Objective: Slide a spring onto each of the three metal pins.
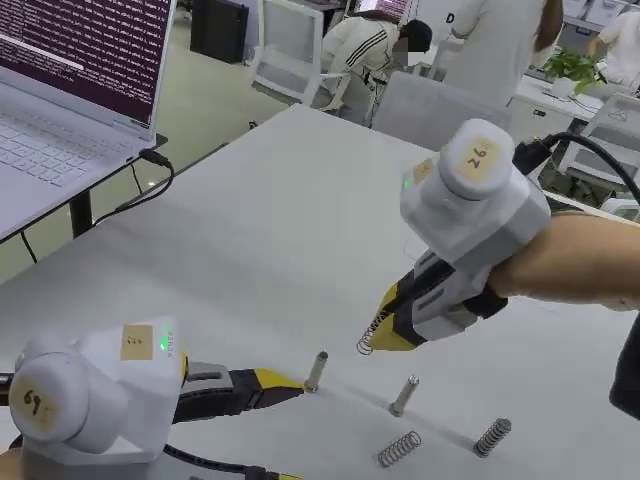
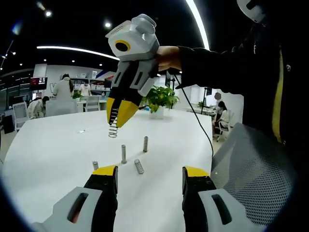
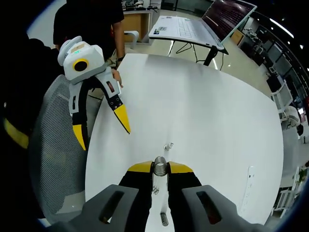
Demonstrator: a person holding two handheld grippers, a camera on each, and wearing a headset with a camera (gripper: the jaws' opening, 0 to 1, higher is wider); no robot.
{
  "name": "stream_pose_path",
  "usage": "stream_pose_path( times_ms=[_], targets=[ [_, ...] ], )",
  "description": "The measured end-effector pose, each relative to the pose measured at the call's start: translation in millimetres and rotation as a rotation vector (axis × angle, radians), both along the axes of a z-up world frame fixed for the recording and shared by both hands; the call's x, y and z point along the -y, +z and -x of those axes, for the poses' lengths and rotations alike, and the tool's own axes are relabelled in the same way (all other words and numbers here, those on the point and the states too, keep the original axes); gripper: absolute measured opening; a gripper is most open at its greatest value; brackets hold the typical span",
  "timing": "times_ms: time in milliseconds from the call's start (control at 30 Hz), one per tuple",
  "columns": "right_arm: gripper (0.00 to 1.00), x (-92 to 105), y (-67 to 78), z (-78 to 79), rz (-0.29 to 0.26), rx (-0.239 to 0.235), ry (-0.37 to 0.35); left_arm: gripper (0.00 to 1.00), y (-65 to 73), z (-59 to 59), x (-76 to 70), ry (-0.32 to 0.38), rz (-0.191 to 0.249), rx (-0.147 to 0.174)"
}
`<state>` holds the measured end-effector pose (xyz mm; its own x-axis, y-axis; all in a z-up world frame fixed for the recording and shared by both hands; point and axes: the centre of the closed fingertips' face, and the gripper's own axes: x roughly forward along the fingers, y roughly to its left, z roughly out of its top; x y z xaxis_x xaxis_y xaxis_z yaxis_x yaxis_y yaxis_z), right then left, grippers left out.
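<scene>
My right gripper [image 1: 385,335] hangs above the white table [image 1: 300,220], shut on a spring [image 1: 370,337] that dangles from its yellow tips. That held spring [image 3: 160,166] sits between the jaws in the right gripper view, over a bare metal pin [image 3: 168,145]. Two bare pins stand upright [image 1: 316,370] [image 1: 404,395]. A third pin [image 1: 492,437] carries a spring. A loose spring [image 1: 399,449] lies near the front edge. My left gripper [image 1: 282,432] is open and low, with one tip beside the nearest pin [image 2: 95,165].
An open laptop [image 1: 70,90] stands on a side stand at the far left, its cable [image 1: 150,185] trailing down. People, chairs and a potted plant [image 1: 570,65] are beyond the table's far edge.
</scene>
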<state>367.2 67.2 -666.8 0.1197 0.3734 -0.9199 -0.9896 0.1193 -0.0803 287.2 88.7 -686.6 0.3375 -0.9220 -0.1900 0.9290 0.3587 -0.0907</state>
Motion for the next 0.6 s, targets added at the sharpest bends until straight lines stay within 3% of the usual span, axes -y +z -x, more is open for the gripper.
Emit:
stream_pose_path(
  times_ms=[600],
  targets=[
    [0.08, -19.1, -31.2, -23.8, 0.024, 0.022, 0.012, 0.5, -6.2, -8.6, -31.4, 0.118, -0.038, 0.025]
  ],
)
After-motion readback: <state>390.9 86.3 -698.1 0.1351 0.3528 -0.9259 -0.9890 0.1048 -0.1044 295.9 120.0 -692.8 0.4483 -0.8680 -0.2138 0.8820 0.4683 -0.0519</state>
